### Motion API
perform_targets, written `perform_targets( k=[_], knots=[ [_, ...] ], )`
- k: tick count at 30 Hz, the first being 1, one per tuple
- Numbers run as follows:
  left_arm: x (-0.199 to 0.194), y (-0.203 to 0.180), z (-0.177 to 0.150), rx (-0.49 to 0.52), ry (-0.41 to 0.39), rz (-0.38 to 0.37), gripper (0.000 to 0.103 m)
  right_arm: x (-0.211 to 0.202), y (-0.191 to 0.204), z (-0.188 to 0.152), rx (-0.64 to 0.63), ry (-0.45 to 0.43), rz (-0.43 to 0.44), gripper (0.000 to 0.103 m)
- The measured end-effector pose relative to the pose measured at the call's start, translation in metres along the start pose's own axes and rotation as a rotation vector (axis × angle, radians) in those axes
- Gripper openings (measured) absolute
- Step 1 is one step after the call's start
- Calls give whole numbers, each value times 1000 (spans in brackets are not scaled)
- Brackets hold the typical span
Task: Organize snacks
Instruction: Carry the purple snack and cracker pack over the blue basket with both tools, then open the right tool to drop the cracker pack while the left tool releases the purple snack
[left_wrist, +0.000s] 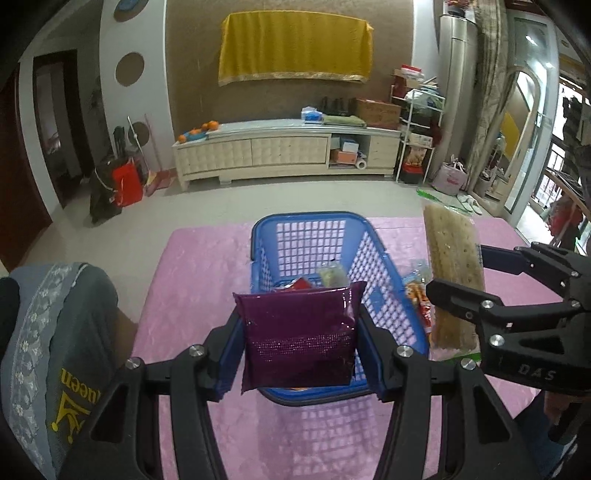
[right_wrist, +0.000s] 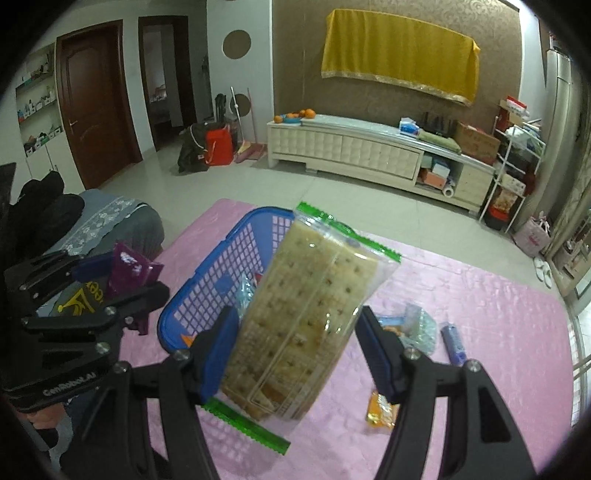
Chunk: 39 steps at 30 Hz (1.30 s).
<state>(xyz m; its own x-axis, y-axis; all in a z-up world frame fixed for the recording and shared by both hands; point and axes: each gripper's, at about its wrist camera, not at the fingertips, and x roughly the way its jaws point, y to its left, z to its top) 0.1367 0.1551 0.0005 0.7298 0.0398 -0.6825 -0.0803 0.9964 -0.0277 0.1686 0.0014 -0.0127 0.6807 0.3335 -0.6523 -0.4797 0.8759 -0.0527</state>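
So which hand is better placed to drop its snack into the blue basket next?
Left. Its claw holds the purple packet right over the blue basket, while the right claw holds the cracker pack off to the basket's side.

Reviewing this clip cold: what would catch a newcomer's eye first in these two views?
A blue basket on the pink table cover, and a gripper on each side carrying a snack. The left gripper clamps a purple packet over the basket's near rim; the right gripper grips a clear pack of crackers beside it.
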Motion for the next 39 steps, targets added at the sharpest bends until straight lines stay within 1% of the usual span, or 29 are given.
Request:
perform_targets(
  k=[5, 12, 15, 16, 21, 23, 26, 30, 33, 35, 39],
  knots=[
    [21, 13, -4, 6, 7, -6, 53, 31, 9, -1, 2, 28, -18, 69],
    [52, 27, -12, -39, 54, -33, 53, 68, 22, -8, -38, 74, -59, 69],
    [58, 31, -15, -50, 63, -41, 53, 78, 26, -12, -45, 97, -59, 69],
    [59, 34, -16, -58, 65, -49, 53, 80, 26, -14, -40, 92, -72, 69],
    [60, 43, -18, -63, 66, -48, 53, 87, 26, -23, 17, 85, -106, 69],
    [59, 44, -18, -62, 68, -48, 53, 91, 27, -27, 37, 101, -107, 70],
    [59, 42, -19, -61, 73, -41, 53, 86, 30, -31, 37, 82, -93, 70],
    [59, 36, -20, -56, 84, -41, 53, 85, 30, -34, 43, 124, -22, 72],
    [58, 34, -21, -51, 84, -46, 53, 76, 31, -36, 41, 139, 15, 76],
    [56, 35, -21, -46, 84, -45, 53, 66, 33, -37, 21, 128, 3, 86],
    [50, 31, -21, -30, 82, -38, 53, 45, 34, -39, -16, 83, -17, 87]
  ],
)
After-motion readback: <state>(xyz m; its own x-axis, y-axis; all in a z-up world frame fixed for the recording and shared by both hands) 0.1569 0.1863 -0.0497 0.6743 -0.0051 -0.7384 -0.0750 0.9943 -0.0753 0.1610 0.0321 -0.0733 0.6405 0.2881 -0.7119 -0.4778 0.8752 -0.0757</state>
